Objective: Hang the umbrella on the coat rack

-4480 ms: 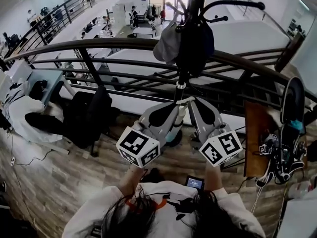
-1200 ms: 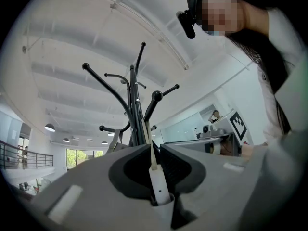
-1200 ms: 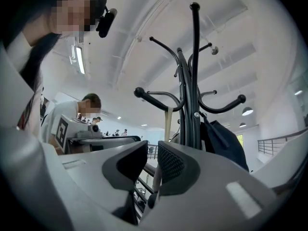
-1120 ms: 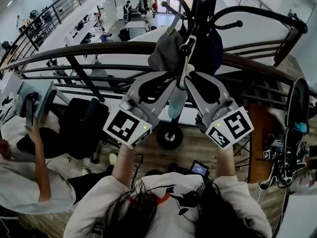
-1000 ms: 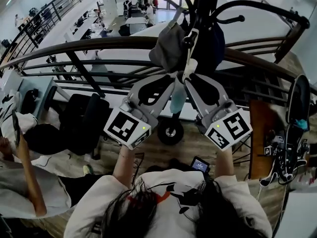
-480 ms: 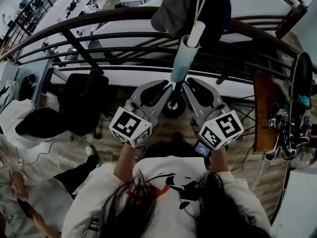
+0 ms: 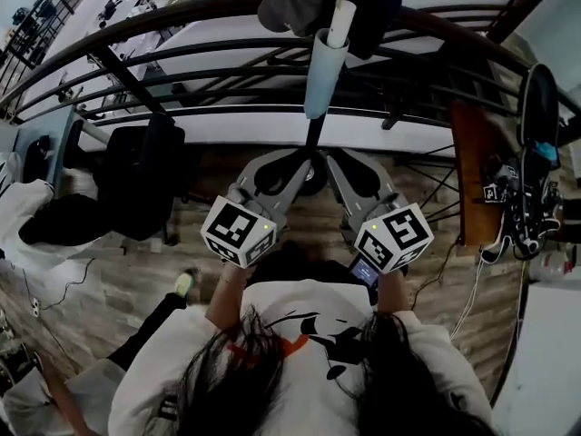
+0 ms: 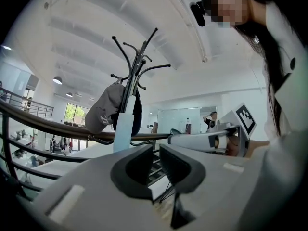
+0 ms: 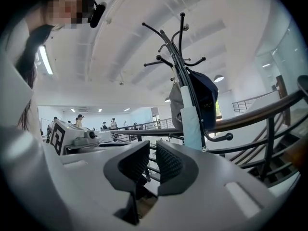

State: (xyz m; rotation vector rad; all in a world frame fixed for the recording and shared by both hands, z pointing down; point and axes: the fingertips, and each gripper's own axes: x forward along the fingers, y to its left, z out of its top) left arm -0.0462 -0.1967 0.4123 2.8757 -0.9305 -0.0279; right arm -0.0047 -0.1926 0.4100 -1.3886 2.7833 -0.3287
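The folded light-blue umbrella (image 7: 322, 66) hangs upright from the black coat rack (image 7: 313, 134), beside a grey cap (image 7: 290, 3) and a dark bag. Nothing holds it. My left gripper (image 7: 307, 157) and right gripper (image 7: 329, 157) are side by side below it, tips close together near the rack's pole. Each is empty, its jaws drawn together to a thin slit. In the left gripper view the umbrella (image 8: 123, 129) hangs ahead on the rack (image 8: 137, 64), beyond my left gripper (image 8: 156, 165). The right gripper view shows the umbrella (image 9: 191, 124) past my right gripper (image 9: 152, 165).
A curved dark railing (image 7: 182, 16) runs across just behind the rack, with an open office floor far below. A wooden shelf with cables and gear (image 7: 517, 198) stands at the right. The floor is wood plank.
Both grippers let go of the umbrella and dropped away below it. The umbrella stays hanging on the rack by itself.
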